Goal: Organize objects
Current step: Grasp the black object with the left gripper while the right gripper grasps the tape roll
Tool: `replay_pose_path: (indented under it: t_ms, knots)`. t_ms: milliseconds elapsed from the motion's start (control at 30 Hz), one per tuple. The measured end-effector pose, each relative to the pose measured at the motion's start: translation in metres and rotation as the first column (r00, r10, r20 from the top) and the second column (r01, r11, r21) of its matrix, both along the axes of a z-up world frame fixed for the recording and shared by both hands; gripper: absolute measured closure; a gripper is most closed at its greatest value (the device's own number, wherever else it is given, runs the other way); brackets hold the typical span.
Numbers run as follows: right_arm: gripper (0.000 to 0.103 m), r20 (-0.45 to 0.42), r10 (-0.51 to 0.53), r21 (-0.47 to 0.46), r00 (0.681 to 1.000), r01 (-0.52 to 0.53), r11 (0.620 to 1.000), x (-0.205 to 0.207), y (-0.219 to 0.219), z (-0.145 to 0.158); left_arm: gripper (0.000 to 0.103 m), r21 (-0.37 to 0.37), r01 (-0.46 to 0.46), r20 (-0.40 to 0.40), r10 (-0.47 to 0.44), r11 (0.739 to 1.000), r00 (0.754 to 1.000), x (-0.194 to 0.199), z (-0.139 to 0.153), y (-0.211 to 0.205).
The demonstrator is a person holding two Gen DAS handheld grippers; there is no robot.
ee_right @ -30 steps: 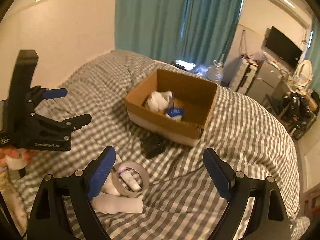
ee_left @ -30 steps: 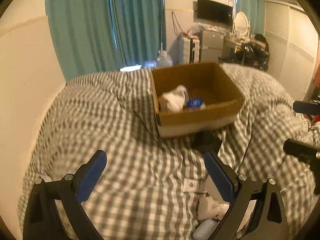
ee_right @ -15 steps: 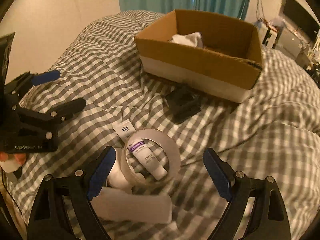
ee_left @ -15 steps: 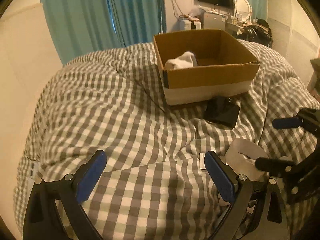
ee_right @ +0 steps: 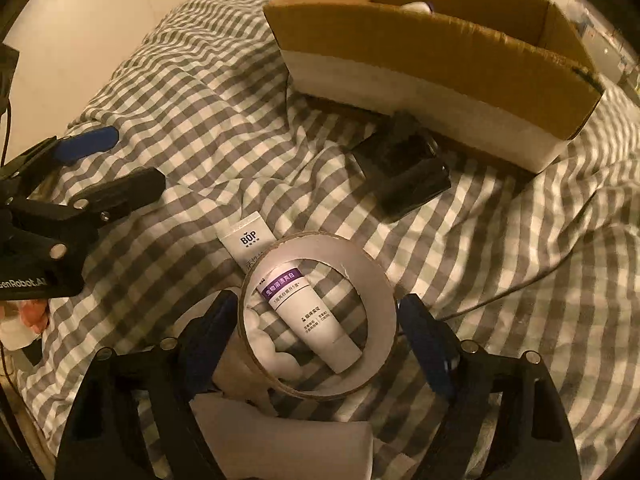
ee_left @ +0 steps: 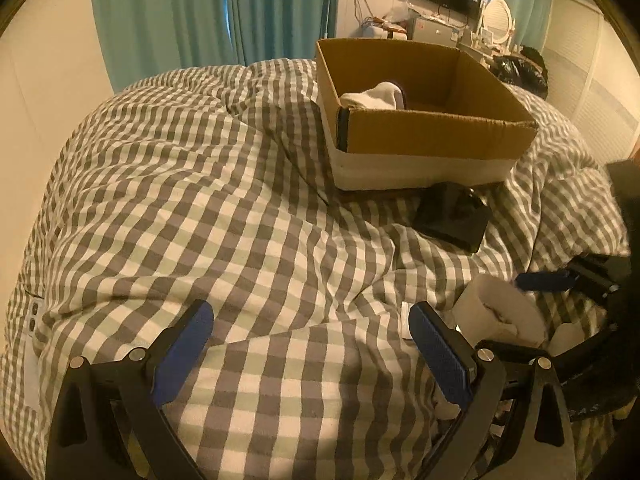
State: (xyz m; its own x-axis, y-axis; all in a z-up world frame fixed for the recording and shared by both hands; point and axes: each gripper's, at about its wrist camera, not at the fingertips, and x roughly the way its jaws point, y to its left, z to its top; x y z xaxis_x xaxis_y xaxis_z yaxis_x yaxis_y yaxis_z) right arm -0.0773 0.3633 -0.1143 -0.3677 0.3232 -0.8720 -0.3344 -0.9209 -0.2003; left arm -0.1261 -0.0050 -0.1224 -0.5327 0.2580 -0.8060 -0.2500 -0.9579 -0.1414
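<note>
A cardboard box (ee_left: 436,136) stands on the checked duvet with a white sock (ee_left: 376,96) inside; it also shows in the right wrist view (ee_right: 436,44). A black pouch (ee_left: 452,216) lies in front of it, also seen in the right wrist view (ee_right: 404,164). My right gripper (ee_right: 316,324) is open, its fingers on either side of a white tape roll (ee_right: 376,284) that lies over two white tubes (ee_right: 308,312). The roll (ee_left: 496,308) shows at the right of the left wrist view. My left gripper (ee_left: 312,344) is open and empty over bare duvet.
The checked duvet (ee_left: 200,208) covers the whole bed. A folded white item (ee_right: 280,444) lies just below the tape roll. A thin cable (ee_right: 532,280) runs across the duvet at right. Teal curtains (ee_left: 224,12) and a wall (ee_left: 32,64) stand behind the bed.
Both grippers have come down and closer to the duvet. My right gripper has moved onto the tape roll, which now sits between its open fingers.
</note>
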Motion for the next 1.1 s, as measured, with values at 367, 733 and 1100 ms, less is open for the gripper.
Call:
replay_pose_path:
  t_ms: [367, 733, 1100]
  knots:
    - [0.021, -0.163, -0.089, 0.182, 0.983, 0.118, 0.976, 0.028, 0.023, 0.074, 0.002, 0.038, 0.070, -0.033, -0.068, 0.997, 0.997, -0.004, 0.021, 0.032]
    - [0.021, -0.192, -0.116, 0.288, 0.975, 0.169, 0.943, 0.026, 0.073, 0.096, 0.002, 0.017, 0.170, 0.006, -0.170, 0.985, 0.985, -0.054, 0.003, 0.110]
    - [0.021, -0.213, -0.156, 0.179, 0.965, 0.195, 0.964, 0.042, 0.097, 0.077, 0.002, -0.012, 0.257, 0.028, -0.257, 0.966, 0.966, -0.085, -0.030, 0.156]
